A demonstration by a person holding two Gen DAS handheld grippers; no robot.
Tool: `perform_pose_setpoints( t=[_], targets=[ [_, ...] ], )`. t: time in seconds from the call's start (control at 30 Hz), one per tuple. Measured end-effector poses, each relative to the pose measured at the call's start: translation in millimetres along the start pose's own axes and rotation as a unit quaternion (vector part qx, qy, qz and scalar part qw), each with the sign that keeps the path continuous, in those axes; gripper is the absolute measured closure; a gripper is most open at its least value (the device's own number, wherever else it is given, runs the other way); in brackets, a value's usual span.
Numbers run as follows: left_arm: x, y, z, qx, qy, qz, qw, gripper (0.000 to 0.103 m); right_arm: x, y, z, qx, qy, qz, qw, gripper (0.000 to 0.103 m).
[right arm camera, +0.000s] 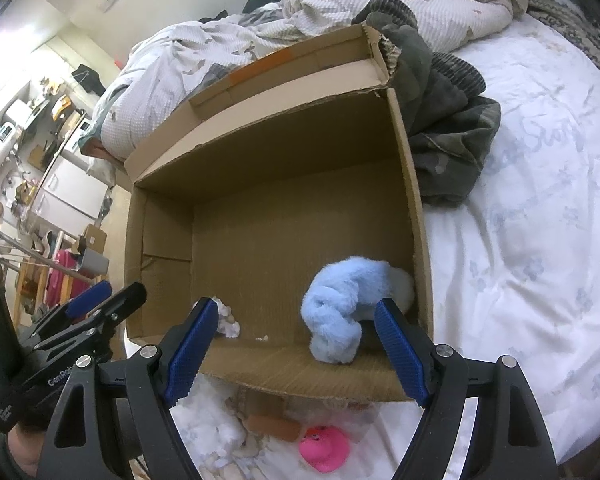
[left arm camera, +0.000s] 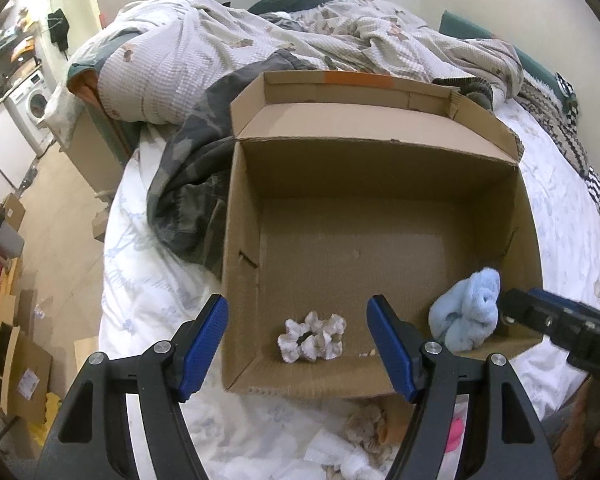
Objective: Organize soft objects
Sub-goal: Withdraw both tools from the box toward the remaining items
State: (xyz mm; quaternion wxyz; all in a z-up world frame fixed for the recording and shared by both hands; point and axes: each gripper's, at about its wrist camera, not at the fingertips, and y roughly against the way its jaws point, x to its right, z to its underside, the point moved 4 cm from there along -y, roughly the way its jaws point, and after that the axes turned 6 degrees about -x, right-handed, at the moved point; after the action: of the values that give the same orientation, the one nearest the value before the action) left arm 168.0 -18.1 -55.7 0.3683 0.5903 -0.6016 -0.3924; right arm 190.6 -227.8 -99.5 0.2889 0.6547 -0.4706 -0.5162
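Fluff first: the blue plush cloth point(right arm camera: 340, 312) is lying inside the cardboard box point(right arm camera: 260, 136), bunched in the near right corner against the wall, so it is sitting clear of the pale scrunchie point(left arm camera: 312, 336) resting near the front wall toward the left. We are keeping the right gripper point(right arm camera: 296, 344) over that corner with jaws wide and pads off the plush, which looks released. We are holding the left gripper point(left arm camera: 298, 344) spread and empty above the scrunchie. Outside, the pink rubber duck point(right arm camera: 324, 448) is lying on the white bedsheet point(right arm camera: 520, 240) just before the box, probably waiting its turn.
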Motion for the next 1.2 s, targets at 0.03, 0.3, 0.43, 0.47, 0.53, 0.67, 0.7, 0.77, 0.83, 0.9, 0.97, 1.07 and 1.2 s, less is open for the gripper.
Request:
perform_pose_setpoints(
  t=[0.03,0.3,0.43,0.47,0.53,0.67,0.7,0.77,0.83,0.9,0.97,1.07,1.2],
  targets=[
    [-0.9,2.0,2.6,0.000,-0.002,-0.002,1.0000,0.034,0.1,1.4,1.1,0.001,0.000,0.001,1.000,0.018],
    [-13.7,17.7,22.0,0.005,0.013,-0.005,0.9999,0.034,2.3,16.6,14.6,0.011,0.000,0.009,1.000,0.018],
    [-17.3,24.5,29.0,0.008,0.019,-0.004,0.9998,0.034,1.8,24.5,22.6,0.014,0.005,0.011,1.000,0.018],
    [-18.2,26.1,30.9,0.008,0.020,-0.004,0.9998,0.034,1.5,26.3,24.8,0.015,0.007,0.012,1.000,0.018],
    [-19.6,28.7,34.2,0.009,0.022,-0.004,0.9997,0.034,1.2,29.4,29.1,0.015,0.012,0.013,1.000,0.018],
    [-22.1,33.2,43.7,0.007,0.028,-0.003,0.9996,0.034,2.7,35.0,38.0,0.013,0.016,0.015,1.000,0.018],
    [-22.5,33.9,46.4,0.005,0.028,-0.002,0.9996,0.034,2.9,36.6,40.1,0.014,0.015,0.014,1.000,0.018],
    [-23.3,35.2,51.2,0.003,0.029,-0.002,0.9996,0.034,4.7,38.4,45.5,0.011,0.013,0.011,1.000,0.018],
    [-23.9,36.6,54.9,0.002,0.028,-0.002,0.9996,0.034,5.7,38.2,50.3,0.006,0.008,0.007,1.000,0.018],
    [-24.5,38.0,59.0,0.001,0.027,-0.003,0.9996,0.034,7.6,37.9,56.0,-0.001,-0.002,-0.003,1.000,0.018],
    [-25.2,39.1,63.6,0.000,0.026,-0.004,0.9997,0.034,10.5,37.3,60.7,-0.005,-0.014,-0.010,1.000,0.018],
    [-27.1,39.1,67.7,-0.002,0.024,-0.006,0.9997,0.034,12.3,37.9,67.0,-0.011,-0.018,-0.009,1.000,0.018],
    [-32.2,34.9,75.7,-0.017,0.028,-0.003,0.9994,0.034,16.3,36.0,75.9,-0.025,-0.032,-0.013,0.999,0.018]
  ],
)
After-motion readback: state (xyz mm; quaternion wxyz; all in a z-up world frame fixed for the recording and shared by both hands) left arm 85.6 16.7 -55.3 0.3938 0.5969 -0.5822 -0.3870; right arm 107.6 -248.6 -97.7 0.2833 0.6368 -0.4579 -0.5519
